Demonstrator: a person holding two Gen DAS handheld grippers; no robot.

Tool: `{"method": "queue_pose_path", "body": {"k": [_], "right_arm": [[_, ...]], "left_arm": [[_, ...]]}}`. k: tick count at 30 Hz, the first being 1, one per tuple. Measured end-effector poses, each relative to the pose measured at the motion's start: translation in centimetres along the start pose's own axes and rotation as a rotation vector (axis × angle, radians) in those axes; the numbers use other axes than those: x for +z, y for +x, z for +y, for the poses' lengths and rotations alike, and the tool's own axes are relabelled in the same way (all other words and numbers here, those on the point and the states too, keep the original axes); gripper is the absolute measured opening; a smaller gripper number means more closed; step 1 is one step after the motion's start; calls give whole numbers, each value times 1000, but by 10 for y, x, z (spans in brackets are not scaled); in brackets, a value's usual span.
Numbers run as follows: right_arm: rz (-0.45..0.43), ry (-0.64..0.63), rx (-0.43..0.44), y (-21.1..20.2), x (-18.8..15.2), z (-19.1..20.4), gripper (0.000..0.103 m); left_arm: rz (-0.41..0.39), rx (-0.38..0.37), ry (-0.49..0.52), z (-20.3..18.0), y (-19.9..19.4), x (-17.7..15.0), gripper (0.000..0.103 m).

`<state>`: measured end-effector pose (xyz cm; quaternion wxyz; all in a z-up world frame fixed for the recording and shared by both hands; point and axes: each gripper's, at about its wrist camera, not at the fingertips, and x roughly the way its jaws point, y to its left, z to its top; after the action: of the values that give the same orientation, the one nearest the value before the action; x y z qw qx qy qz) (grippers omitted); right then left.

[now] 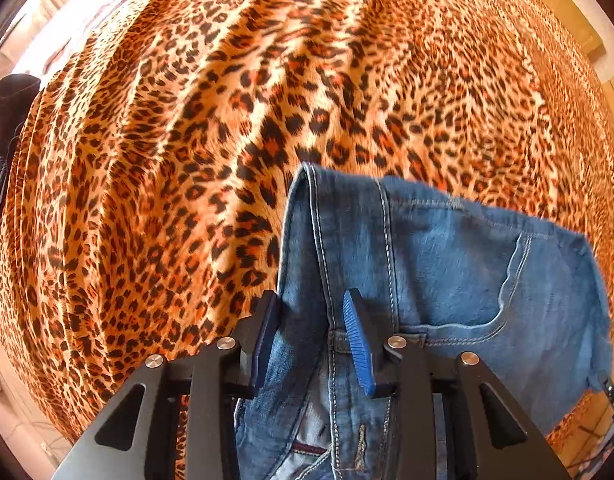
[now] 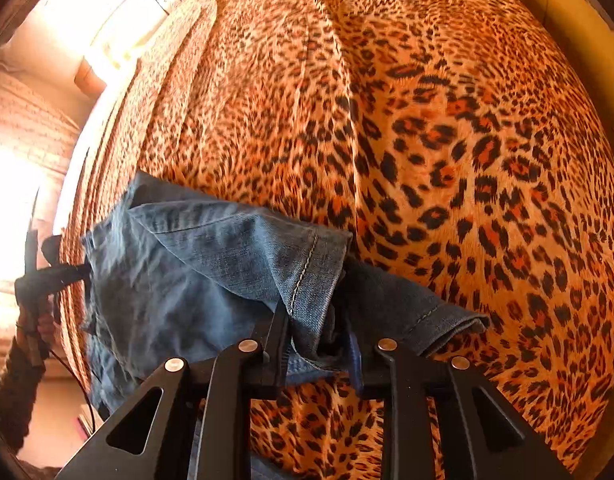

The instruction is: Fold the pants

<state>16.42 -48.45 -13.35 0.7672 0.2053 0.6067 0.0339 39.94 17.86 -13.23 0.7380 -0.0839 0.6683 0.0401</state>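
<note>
left wrist view: the left gripper (image 1: 313, 344) straddles the waistband of the jeans (image 1: 447, 264) with a visible gap between its pads, so the thick stitched denim could slip onto the leopard bedspread (image 1: 227, 120). right wrist view: the right gripper (image 2: 319, 356) pinches the bunched hems near the bed's left edge; a layer could pull free.

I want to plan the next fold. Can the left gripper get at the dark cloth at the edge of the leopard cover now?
Probably not: the left gripper has the jeans between its fingers, and the dark cloth lies far off across the leopard cover.
</note>
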Motion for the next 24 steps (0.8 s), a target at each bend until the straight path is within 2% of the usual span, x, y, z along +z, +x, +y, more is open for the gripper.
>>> {"method": "queue_pose_path", "body": {"k": [2, 4, 5, 7, 10, 13, 15, 16, 18, 19, 21, 22, 24], "right_arm": [[-46, 13, 25, -11, 12, 3, 46], [-63, 29, 38, -16, 20, 5, 55], [-57, 36, 44, -15, 25, 7, 55], [-50, 46, 35, -10, 30, 8, 55], [-45, 81, 26, 3, 32, 1, 55], [-46, 127, 58, 15, 44, -1, 55], [-51, 138, 62, 22, 48, -4, 55], [-52, 131, 57, 24, 48, -3, 51], [-42, 84, 4, 29, 48, 3, 12], [-29, 64, 5, 26, 47, 6, 10], [-64, -6, -23, 13, 48, 21, 9], [-105, -37, -34, 4, 54, 27, 9], [-201, 9, -52, -12, 79, 19, 9]], "left_arm": [[-47, -54, -73, 16, -16, 15, 35], [-51, -130, -171, 34, -24, 32, 50], [-31, -164, -204, 38, -23, 37, 61], [4, -212, -249, 44, -15, 45, 62], [93, -271, -245, 40, 8, 47, 62], [129, -285, -234, 32, 31, 49, 60], [125, -291, -261, 33, 44, 54, 46], [115, -285, -278, 31, 44, 52, 43], [97, -304, -257, 27, 39, 50, 6], [98, -328, -231, 20, 31, 43, 6], [19, -328, -154, 13, 9, 34, 6], [-15, -301, -120, 9, 3, 33, 6], [-35, -231, -107, 3, 5, 43, 6]]}}
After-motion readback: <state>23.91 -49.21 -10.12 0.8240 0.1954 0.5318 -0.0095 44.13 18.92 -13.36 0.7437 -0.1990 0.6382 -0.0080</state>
